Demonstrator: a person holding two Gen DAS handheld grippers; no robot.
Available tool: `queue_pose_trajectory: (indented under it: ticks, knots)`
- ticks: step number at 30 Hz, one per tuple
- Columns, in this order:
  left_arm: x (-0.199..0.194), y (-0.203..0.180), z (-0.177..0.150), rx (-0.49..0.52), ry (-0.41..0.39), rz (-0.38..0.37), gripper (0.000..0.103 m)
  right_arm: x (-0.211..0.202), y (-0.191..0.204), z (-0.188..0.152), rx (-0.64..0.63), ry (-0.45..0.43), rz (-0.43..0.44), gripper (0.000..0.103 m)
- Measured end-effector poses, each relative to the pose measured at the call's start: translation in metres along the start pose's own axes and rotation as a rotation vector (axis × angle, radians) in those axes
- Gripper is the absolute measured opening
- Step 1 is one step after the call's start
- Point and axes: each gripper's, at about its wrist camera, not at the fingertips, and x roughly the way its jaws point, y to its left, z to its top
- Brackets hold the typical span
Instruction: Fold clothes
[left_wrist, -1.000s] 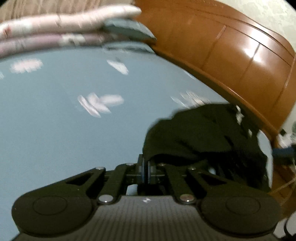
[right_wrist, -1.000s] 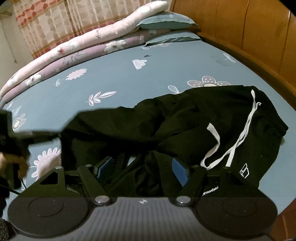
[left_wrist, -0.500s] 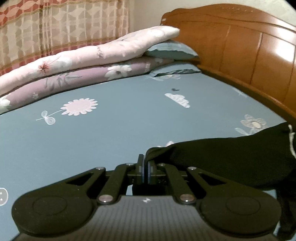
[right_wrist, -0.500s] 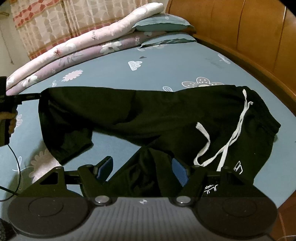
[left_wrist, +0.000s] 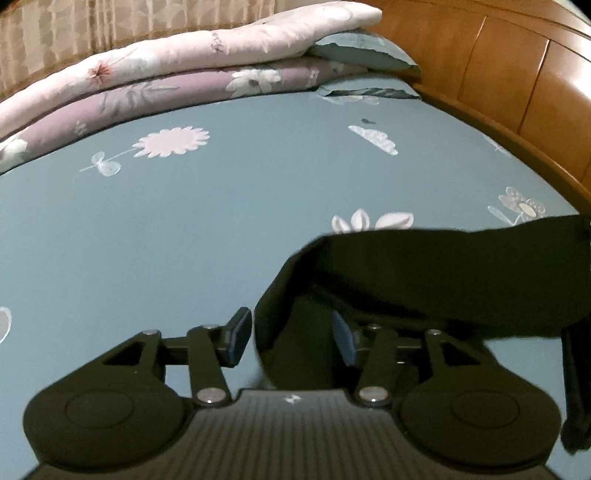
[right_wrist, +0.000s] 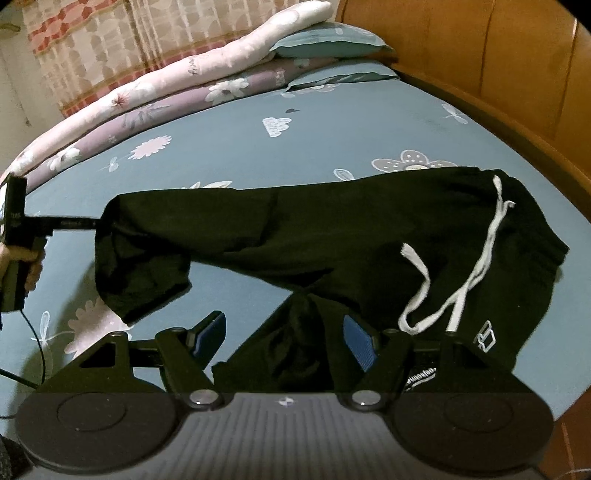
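Left wrist view. Left gripper (left_wrist: 291, 338): jaws have just been opening and stand apart; blue pads (left_wrist: 236, 341) clear of the cloth. Black trousers (left_wrist: 443, 273): one leg end hangs between the spread fingers, gripped by neither, and runs off to the right edge of the picture. Bed sheet (left_wrist: 184, 240): blue-grey, printed with pale flowers and clouds, lies flat beneath. Folded quilts (left_wrist: 177, 74): one pink on one mauve, stacked along the far side of the bed. Pillow (left_wrist: 358, 55): teal, tucked under the quilt end next to the wooden headboard (left_wrist: 517, 85).

Right wrist view. Right gripper (right_wrist: 284, 338): jaws wide apart, nothing pinched; a bunched fold of the black trousers (right_wrist: 332, 236) lies between the fingers without visible pad contact. Trousers spread across the bed sheet (right_wrist: 332, 136), waistband to the right, one leg stretched leftward. White drawstring (right_wrist: 461, 284): loops loosely over the waist area. White logo (right_wrist: 484, 334): near the waistband, low right. Left gripper (right_wrist: 74, 223): seen at the left edge, its tip at the raised leg end; held by the person's hand (right_wrist: 22, 262). Black cable (right_wrist: 37, 354): trails down from that hand. Patterned curtain (right_wrist: 110, 44): behind the quilts.
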Motion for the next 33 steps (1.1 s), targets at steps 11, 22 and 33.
queue_pose_trajectory:
  ticks: [11, 22, 33]
  knots:
    - [-0.029, -0.026, -0.060, -0.234, 0.099, -0.229, 0.069, 0.023, 0.003, 0.013, -0.056, 0.021, 0.098, 0.075]
    - [-0.013, -0.049, -0.097, -0.502, 0.090, -0.173, 0.070, 0.029, -0.021, 0.018, -0.091, 0.033, 0.146, 0.075]
    - [-0.016, -0.079, -0.102, -0.559, 0.006, -0.125, 0.068, 0.035, -0.051, 0.019, -0.078, 0.048, 0.180, 0.077]
